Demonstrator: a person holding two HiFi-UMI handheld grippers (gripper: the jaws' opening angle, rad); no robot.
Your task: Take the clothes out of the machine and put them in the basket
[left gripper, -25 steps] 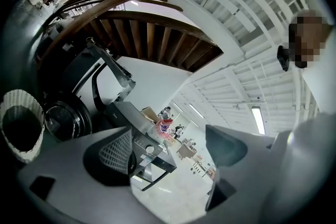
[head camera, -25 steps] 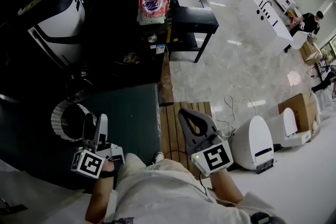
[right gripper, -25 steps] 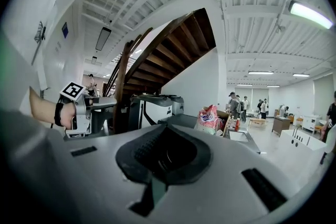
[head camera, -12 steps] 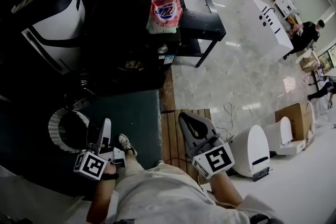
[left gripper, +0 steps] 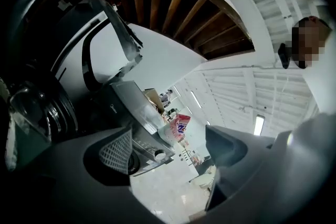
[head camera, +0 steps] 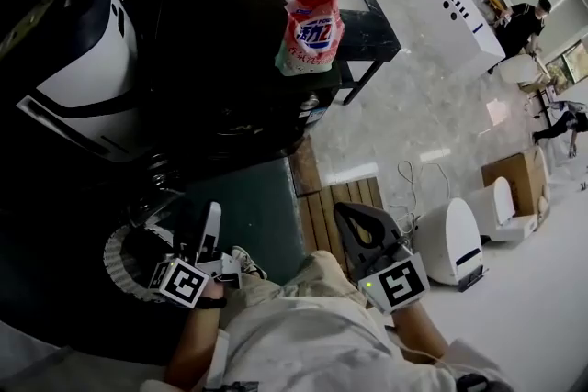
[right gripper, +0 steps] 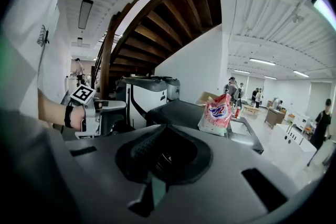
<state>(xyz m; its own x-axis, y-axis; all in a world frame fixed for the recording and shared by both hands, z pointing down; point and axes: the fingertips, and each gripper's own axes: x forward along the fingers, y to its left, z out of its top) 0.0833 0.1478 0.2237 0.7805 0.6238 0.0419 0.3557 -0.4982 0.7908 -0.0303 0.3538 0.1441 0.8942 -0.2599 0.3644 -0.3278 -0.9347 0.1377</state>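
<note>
The black washing machine stands ahead with a pink detergent bag on its top; its front is in shadow and no clothes show. A white slatted basket sits on the floor at lower left. My left gripper hovers just right of the basket rim, open and empty. In the left gripper view the left gripper points at the machine's front. My right gripper is held over the wooden pallet, shut on nothing. In the right gripper view the right gripper faces the bag.
A white and black appliance stands left of the machine, a black table to its right. A green mat and a wooden pallet lie underfoot. White units and a cardboard box stand at right; a person is far off.
The head camera has swung, so the machine and bag sit further right and nearer. Both grippers have shifted slightly right in view and kept their states; a shoe has come forward.
</note>
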